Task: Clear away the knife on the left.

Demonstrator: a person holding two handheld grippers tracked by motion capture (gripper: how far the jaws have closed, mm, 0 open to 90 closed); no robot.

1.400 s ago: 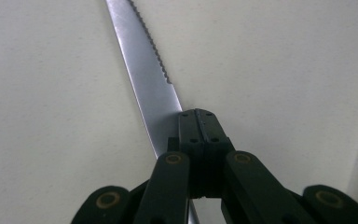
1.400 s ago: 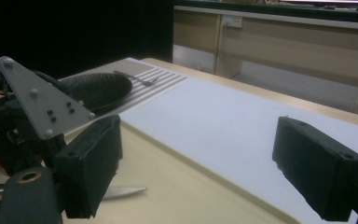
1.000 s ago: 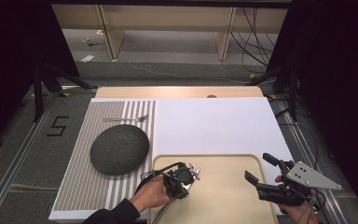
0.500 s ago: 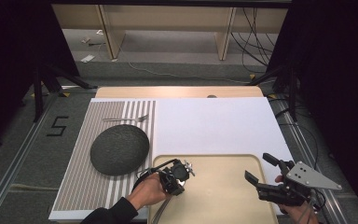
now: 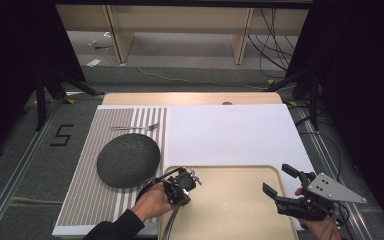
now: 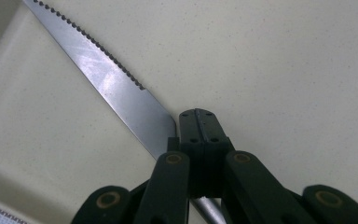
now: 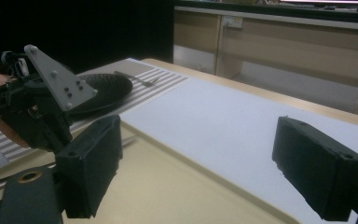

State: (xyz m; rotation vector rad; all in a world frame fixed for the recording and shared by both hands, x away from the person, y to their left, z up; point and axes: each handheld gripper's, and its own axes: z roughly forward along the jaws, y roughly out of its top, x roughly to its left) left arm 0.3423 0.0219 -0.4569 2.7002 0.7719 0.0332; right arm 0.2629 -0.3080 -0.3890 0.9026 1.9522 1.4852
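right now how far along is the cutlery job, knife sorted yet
Partly. Done: the fork already lies on the striped mat, above the dark plate. In hand: the left tongs are shut on the knife, low over the beige tray. Left: the knife isn't set beside the plate yet, and the right tongs wait open, holding nothing.

A dark round plate [image 5: 128, 159] sits on the striped mat [image 5: 95, 200] at the left of the tabletop [image 5: 190, 98]. A fork [image 5: 136, 128] lies on the same mat just beyond the plate. A white sheet [image 5: 230, 135] covers the tabletop's middle and right.
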